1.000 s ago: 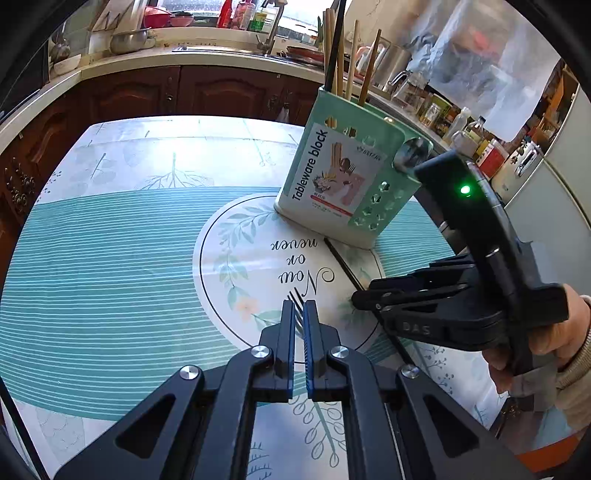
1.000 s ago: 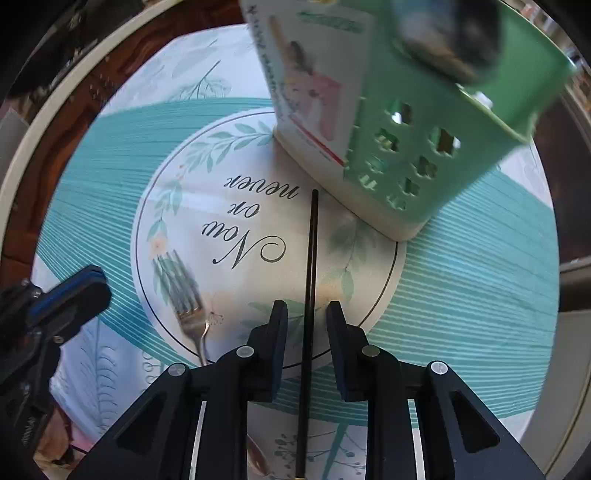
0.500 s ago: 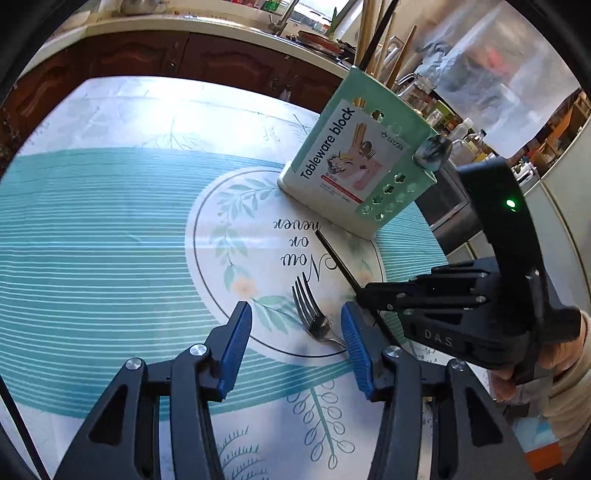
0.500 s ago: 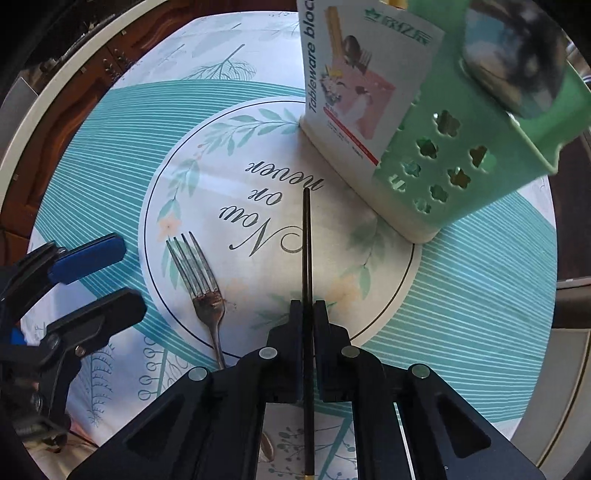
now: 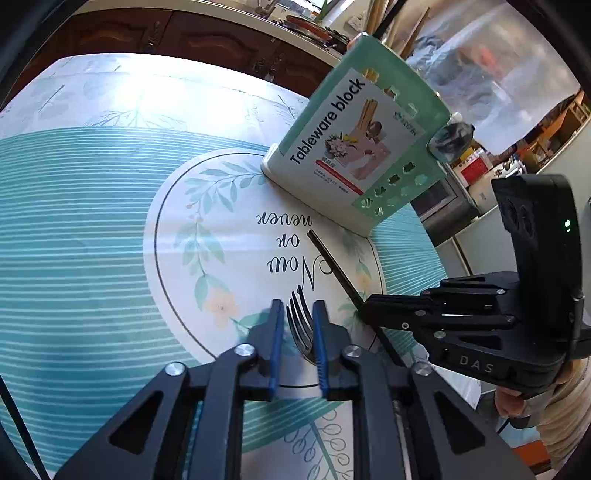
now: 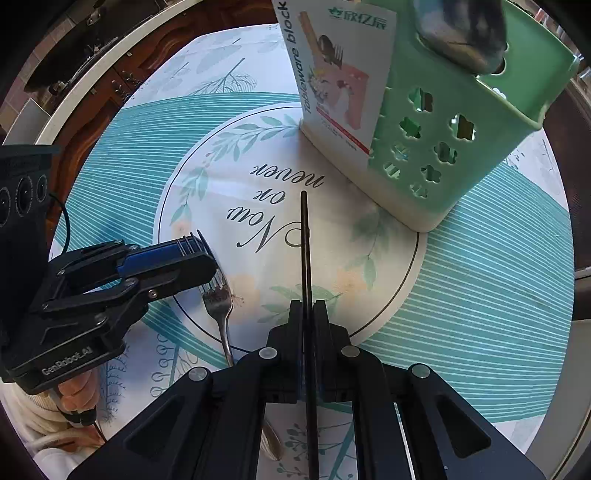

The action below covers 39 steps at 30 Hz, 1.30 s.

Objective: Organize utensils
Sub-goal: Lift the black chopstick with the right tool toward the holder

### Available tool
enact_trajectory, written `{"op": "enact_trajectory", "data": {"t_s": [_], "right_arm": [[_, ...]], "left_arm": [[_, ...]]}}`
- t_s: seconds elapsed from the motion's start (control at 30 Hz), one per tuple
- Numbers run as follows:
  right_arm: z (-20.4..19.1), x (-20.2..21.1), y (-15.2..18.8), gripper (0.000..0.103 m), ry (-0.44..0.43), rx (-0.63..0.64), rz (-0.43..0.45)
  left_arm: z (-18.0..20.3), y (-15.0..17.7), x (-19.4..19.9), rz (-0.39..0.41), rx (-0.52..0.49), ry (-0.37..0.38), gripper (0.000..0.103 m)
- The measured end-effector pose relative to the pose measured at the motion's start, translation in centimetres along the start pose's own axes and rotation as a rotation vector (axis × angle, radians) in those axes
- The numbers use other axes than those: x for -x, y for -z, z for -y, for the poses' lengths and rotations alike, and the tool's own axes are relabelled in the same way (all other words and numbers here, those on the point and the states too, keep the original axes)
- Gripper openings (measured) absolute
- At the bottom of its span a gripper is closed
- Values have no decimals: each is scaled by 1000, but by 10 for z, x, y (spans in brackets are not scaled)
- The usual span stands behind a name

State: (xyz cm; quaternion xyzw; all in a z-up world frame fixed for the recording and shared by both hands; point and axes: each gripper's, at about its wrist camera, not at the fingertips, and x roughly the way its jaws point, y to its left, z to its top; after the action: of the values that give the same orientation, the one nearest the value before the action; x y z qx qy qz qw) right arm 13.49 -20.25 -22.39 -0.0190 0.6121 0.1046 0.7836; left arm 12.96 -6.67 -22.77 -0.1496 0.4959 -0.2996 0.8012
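The right claw (image 6: 306, 314) is clenched on a thin black chopstick (image 6: 304, 236) lying flat on the surface (image 6: 110, 147). The left claw (image 5: 298, 314) stands released, its blue-padded fingers (image 5: 276, 332) straddling the tines of a steel fork (image 5: 299, 321); whether they touch it is unclear. The fork's handle end is hidden beneath the right claw. Behind both stands a green holder (image 5: 354, 155) labelled "Tableware block", chopsticks poking from its top.

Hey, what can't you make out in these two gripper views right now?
- Fork handle: left wrist view, hidden under the left gripper.
- Black chopstick near end: right wrist view, cut off by the bottom edge.
- Shiny utensil on the green holder: blurred, too close.
- Holder's contents: rim cropped.
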Motion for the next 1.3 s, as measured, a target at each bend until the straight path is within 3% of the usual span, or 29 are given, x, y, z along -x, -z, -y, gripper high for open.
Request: {"op": "enact_trajectory", "data": {"t_s": [0.13, 0.27, 0.57, 0.6, 0.87, 1.07, 1.3], "right_arm": [[2, 0, 1, 5, -26, -14, 14], [0, -6, 23, 5, -68, -43, 90], [-10, 68, 72, 5, -87, -28, 392], [-9, 75, 74, 5, -109, -21, 386], [4, 161, 90, 5, -74, -98, 691], [31, 209, 75, 0, -89, -160, 807], [64, 265, 55, 0, -93, -193, 907]], "left_arm": [[12, -2, 0, 4, -39, -52, 4], [32, 0, 17, 69, -104, -145, 3], [87, 5, 75, 256, -310, -364, 0], [94, 4, 81, 274, -329, -382, 0], [151, -25, 138, 397, -447, -465, 0], [169, -51, 152, 391, -445, -483, 0], [158, -47, 133, 315, -395, -490, 0]]}}
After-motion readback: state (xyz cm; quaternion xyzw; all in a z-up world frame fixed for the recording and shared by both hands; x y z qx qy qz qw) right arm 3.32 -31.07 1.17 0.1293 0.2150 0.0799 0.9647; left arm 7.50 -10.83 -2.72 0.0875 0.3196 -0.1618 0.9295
